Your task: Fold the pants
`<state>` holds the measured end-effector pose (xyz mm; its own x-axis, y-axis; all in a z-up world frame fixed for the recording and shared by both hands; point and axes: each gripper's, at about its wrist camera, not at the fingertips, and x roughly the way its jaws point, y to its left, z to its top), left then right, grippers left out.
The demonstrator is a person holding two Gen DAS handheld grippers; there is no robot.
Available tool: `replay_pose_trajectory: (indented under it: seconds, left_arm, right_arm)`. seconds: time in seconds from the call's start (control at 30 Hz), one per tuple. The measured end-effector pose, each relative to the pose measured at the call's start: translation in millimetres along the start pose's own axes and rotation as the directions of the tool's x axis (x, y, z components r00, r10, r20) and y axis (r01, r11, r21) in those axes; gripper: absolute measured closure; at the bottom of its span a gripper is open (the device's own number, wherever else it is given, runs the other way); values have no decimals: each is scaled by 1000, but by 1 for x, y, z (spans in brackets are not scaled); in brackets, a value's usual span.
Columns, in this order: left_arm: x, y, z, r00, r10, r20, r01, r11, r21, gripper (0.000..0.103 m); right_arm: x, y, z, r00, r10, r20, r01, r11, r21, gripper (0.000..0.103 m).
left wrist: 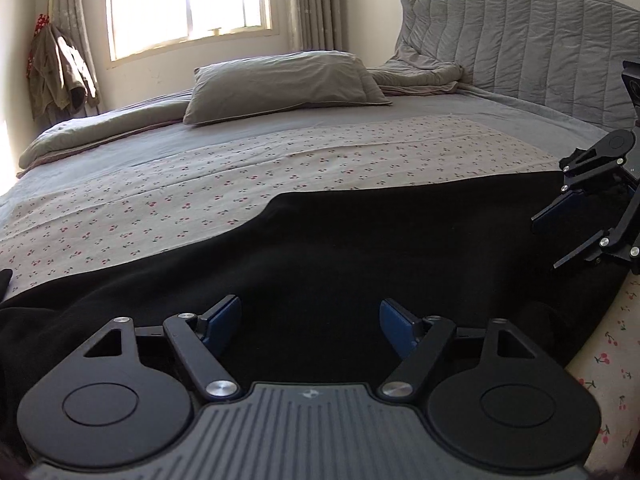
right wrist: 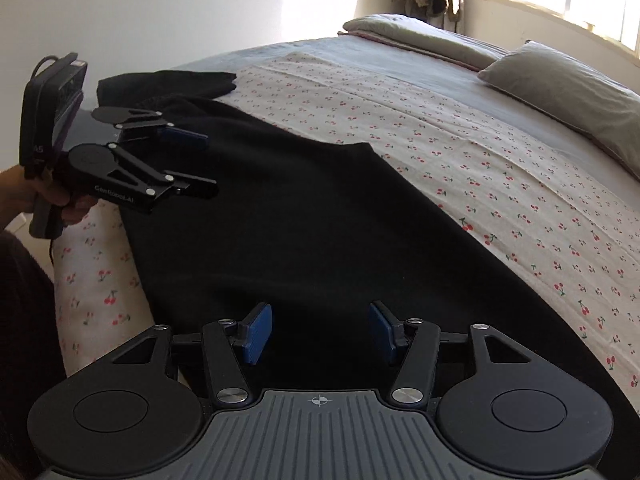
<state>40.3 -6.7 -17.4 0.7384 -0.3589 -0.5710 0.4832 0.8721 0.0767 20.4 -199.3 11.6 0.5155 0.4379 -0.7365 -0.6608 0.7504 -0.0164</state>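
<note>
Bright window (left wrist: 188, 4) glare; sharp frames, fisheye-bent edges.

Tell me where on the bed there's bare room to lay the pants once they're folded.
The cherry-print sheet is bare between the black pants and the grey pillow, with more free grey bedding beyond it toward the headboard. The near edge is crowded: the pants cover it, with both open grippers, left and right, above.
</note>
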Motion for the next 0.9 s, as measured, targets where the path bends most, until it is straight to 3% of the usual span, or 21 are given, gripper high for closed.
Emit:
replay_pose_trajectory:
  seconds: [0.17,0.27,0.33,0.43,0.57,0.63,0.73,0.9]
  left_arm:
    - [12,-25,1,996,-82,-22,83,995,57,23]
    - [21,-29,5,992,-122,-37,123,991,51,23]
    - [27,-31,6,990,-131,-53,134,990,49,23]
    - [35,-31,2,988,-121,-92,127,990,63,23]
    - [38,-21,-3,981,-134,-140,142,989,51,13]
    - [35,-18,-5,975,-153,-162,164,985,59,10]
    - [30,-19,-5,974,-153,-169,167,983,76,11]
    - [26,-29,8,972,-229,-55,230,973,8,12]
  right_arm:
    - [-12,8,-31,997,63,-37,-65,997,-46,56]
    - [-9,9,-41,997,62,-53,-65,997,-49,68]
    - [-5,6,-44,995,70,-67,-73,997,-39,85]
    - [-10,3,-46,991,115,-70,-119,991,-58,100]
    - [-22,0,-50,983,151,-102,-160,984,-81,100]
    - [-14,1,-57,978,139,-152,-155,983,-94,100]
    - [-20,3,-55,976,153,-153,-168,981,-94,97]
    - [-39,-14,-47,985,174,13,-174,984,39,94]
